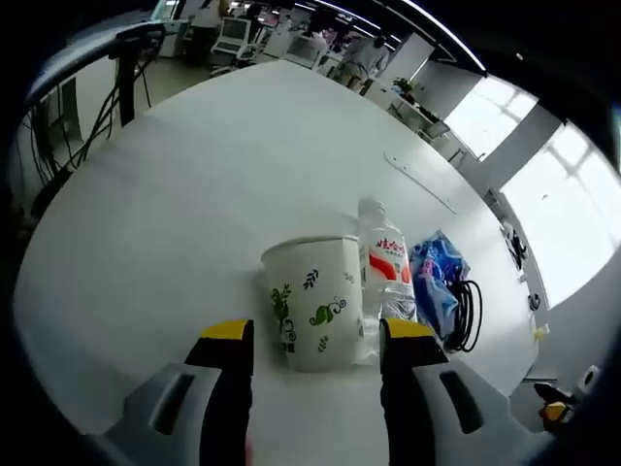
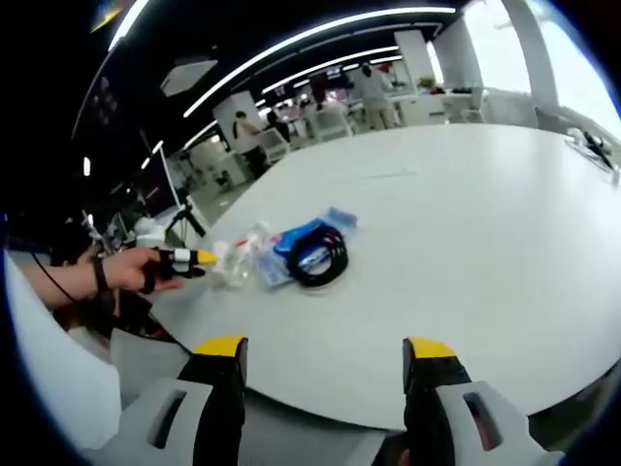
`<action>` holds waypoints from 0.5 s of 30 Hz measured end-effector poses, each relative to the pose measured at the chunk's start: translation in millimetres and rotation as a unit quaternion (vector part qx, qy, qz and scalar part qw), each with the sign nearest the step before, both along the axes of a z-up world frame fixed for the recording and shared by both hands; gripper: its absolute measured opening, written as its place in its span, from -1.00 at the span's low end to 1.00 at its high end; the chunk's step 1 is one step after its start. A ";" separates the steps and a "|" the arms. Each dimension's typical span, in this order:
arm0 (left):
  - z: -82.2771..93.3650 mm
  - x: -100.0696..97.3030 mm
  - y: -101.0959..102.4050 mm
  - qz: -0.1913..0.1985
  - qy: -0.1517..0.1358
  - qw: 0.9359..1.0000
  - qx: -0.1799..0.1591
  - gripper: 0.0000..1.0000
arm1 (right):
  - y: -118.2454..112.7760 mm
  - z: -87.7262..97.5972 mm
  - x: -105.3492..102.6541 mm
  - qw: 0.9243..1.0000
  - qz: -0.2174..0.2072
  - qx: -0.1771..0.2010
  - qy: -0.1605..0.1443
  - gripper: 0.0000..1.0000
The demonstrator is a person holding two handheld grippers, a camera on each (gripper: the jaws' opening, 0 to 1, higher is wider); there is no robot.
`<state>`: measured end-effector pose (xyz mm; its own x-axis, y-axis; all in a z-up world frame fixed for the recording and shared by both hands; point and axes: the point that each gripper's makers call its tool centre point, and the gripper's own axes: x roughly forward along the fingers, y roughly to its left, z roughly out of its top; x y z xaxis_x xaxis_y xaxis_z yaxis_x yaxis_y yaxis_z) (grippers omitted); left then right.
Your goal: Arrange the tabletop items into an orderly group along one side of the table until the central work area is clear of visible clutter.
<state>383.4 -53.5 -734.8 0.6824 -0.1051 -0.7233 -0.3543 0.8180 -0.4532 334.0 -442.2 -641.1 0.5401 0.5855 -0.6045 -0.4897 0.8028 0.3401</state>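
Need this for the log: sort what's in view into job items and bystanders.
Job: cup, bottle, blue bag, black cable, left gripper, open at the cup; right gripper, open.
Bystanders: flat strip, desks and monitors behind.

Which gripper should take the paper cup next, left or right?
Left, probably. The left gripper is open with the paper cup right between its jaws. The right gripper hangs open off the table edge, away from the cluster.
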 end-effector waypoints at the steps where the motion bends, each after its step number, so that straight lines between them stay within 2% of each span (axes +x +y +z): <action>1: -1.0 1.1 -0.1 -0.001 0.001 1.000 0.000 0.02 | 0.2 -0.3 -0.1 1.000 -0.001 0.000 0.000 0.32; 7: -8.0 5.5 -0.7 -0.008 0.006 1.000 -0.002 0.01 | 7.1 -0.1 -1.0 1.000 0.003 -0.002 0.003 0.31; 12: -16.2 7.5 -2.4 -0.021 0.009 1.000 -0.007 -0.14 | 9.3 0.9 2.0 1.000 0.006 -0.003 0.002 0.31; 13: -16.7 6.2 -3.8 -0.032 0.011 0.999 -0.003 -0.22 | 9.8 1.4 2.4 1.000 0.006 -0.004 0.001 0.30; 15: -15.9 4.6 -4.3 -0.043 0.012 0.999 0.008 -0.22 | 10.1 1.7 2.9 1.000 0.007 -0.004 0.001 0.30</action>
